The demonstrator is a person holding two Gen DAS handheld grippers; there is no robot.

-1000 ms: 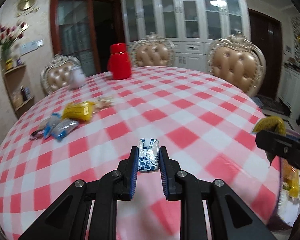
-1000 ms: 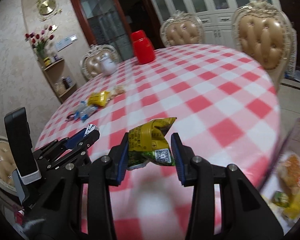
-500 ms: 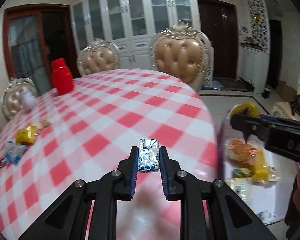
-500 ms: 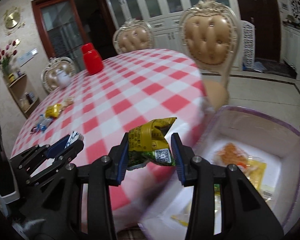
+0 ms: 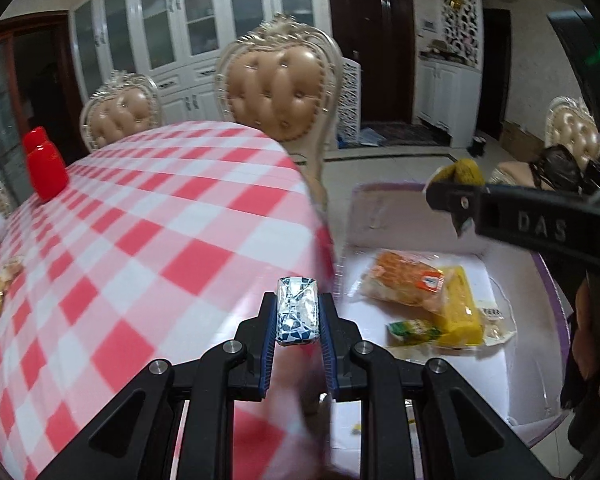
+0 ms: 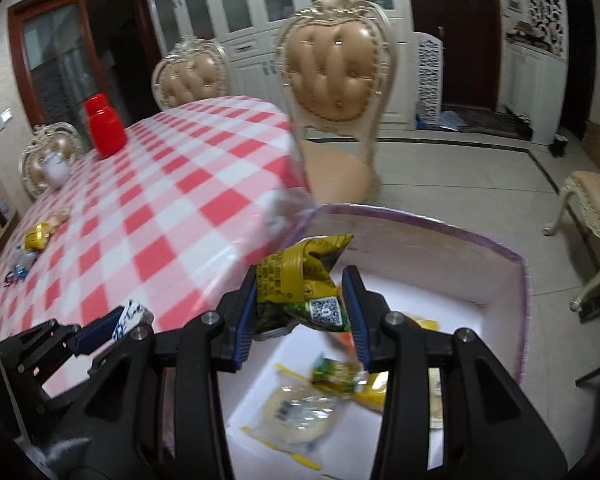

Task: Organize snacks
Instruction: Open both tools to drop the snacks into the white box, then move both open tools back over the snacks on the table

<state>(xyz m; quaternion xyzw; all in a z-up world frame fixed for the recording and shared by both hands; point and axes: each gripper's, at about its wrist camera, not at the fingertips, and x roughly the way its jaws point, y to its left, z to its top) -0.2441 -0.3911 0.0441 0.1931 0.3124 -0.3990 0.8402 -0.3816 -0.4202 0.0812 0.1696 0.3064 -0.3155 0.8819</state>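
2 grippers are in view, and we hold 1 snack in each. We have the left gripper [image 5: 298,320] closed to a narrow gap on a small blue-and-white wrapped snack [image 5: 297,315], which sits upright between the blue pads with both pads pressing its sides. We have the right gripper [image 6: 302,304] closed on a crumpled yellow-green snack packet [image 6: 300,284], its printed code square facing the camera and its torn top standing above the fingers. We take the white bin [image 6: 452,240] with the purple rim as the landmark. It stands on the floor just beside the edge of the round table [image 5: 172,216], which carries a red-and-white checked cloth. The right gripper and its packet hang directly above the bin's near left portion; the left gripper and its snack sit over the table edge, just left of the bin. Inside the bin we see several packets: an orange packet [image 5: 404,282], a yellow packet [image 5: 458,308], a small green packet [image 5: 414,328] and a clear-wrapped round pastry [image 6: 300,412]. Well left of the bin, at the far side of the table, more loose snacks [image 6: 36,236] lie on the cloth near a red container [image 6: 105,126]. Behind the bin stands 1 tufted tan chair [image 6: 336,76].
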